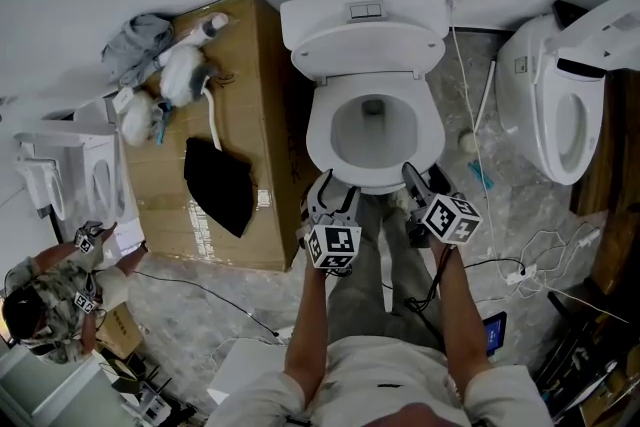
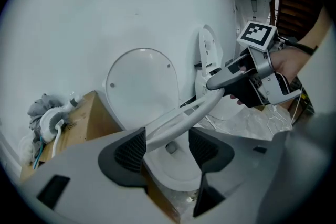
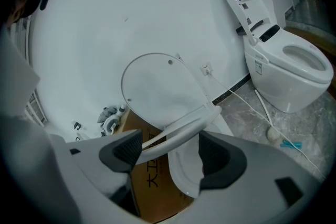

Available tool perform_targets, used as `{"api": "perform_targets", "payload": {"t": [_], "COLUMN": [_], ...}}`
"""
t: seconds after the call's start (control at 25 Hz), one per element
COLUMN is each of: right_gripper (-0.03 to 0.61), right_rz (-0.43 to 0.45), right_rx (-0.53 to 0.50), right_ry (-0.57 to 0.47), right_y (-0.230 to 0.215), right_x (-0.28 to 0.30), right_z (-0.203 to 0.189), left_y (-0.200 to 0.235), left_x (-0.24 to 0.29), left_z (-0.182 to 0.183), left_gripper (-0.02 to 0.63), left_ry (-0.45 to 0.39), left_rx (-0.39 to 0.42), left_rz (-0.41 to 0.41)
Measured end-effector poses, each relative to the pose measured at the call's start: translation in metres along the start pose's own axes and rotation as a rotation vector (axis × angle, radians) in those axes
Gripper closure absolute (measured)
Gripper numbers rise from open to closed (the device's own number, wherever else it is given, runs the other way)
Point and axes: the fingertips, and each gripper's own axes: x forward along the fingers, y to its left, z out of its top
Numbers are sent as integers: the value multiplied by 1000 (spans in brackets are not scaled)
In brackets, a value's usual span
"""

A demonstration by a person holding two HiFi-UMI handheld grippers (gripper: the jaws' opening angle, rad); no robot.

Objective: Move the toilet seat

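Seat (image 2: 176, 123): white ring, tilted up off bowl (image 2: 175, 168), centre frame; lid (image 2: 142, 86) upright behind.
L gripper (image 2: 167, 147): jaws apart, seat rim betw. them, not clamped.
R gripper (image 3: 165, 152): jaws wide, seat rim betw. them.

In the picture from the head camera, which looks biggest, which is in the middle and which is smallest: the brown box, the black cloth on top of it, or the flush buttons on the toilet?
1. Cardboard box: biggest by far.
2. Black cloth: covers only part of the box top.
3. Flush buttons: smallest.
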Motion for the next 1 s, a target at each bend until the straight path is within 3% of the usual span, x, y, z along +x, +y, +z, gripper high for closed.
{"api": "perform_targets", "payload": {"t": [0.08, 0.32, 0.6, 0.72, 1.0], "right_gripper": [226, 227, 227, 227, 227], "right_rz": [1, -22, 27, 49, 69], "right_rx": [8, 32, -70, -139, -414], "right_ry": [-11, -51, -58, -57, -47], "right_y": [1, 6, 28, 35, 50], "right_x": [-1, -6, -17, -21, -31], "right_z": [3, 12, 18, 24, 39], "left_y": [0, 5, 13, 15, 18], "left_x": [1, 2, 4, 4, 4], "left_z": [5, 16, 28, 32, 35], "left_gripper": [359, 362, 362, 362, 362], "left_ry": [-10, -18, -35, -38, -32], "left_rx": [4, -5, -18, -23, -31], "left_rz": [-4, -18, -18, -19, -30]}}
